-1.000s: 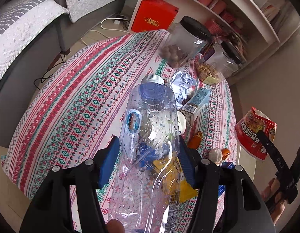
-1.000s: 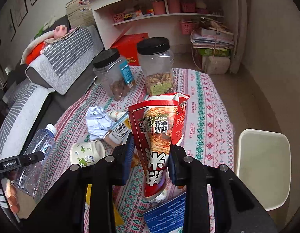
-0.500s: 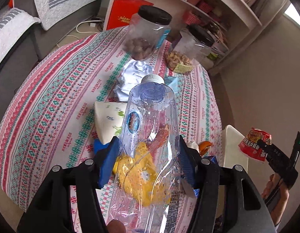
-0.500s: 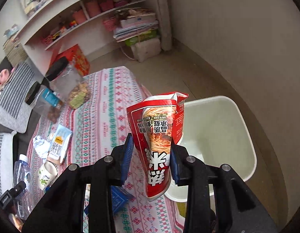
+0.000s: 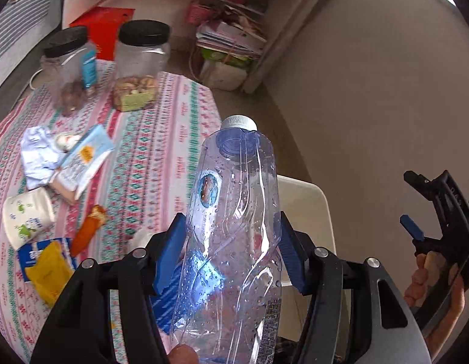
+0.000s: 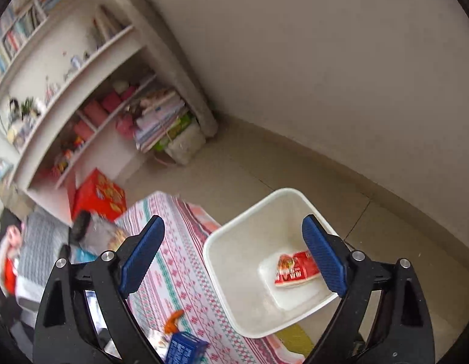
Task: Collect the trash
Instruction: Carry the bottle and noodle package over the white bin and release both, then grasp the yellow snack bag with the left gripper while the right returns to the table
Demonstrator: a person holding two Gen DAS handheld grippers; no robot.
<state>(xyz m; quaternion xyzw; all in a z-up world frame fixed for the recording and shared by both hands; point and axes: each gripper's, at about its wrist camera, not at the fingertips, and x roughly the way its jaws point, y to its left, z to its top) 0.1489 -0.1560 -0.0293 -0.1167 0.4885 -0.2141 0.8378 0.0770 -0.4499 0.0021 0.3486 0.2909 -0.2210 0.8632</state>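
A clear plastic bottle (image 5: 234,212) with a white cap, dented and beaded with droplets inside, is clamped between the blue pads of the left gripper (image 5: 231,254), just over the worktop (image 5: 161,157) edge by the white bin (image 6: 249,261). A red noodle wrapper (image 6: 295,270) is seen lying at the bin's bottom. Two black-lidded jars (image 5: 140,66) of snacks are left on the worktop. Half a second ago that wrapper was pinched in the right gripper (image 6: 234,254); now its jaws are opening with nothing between them.
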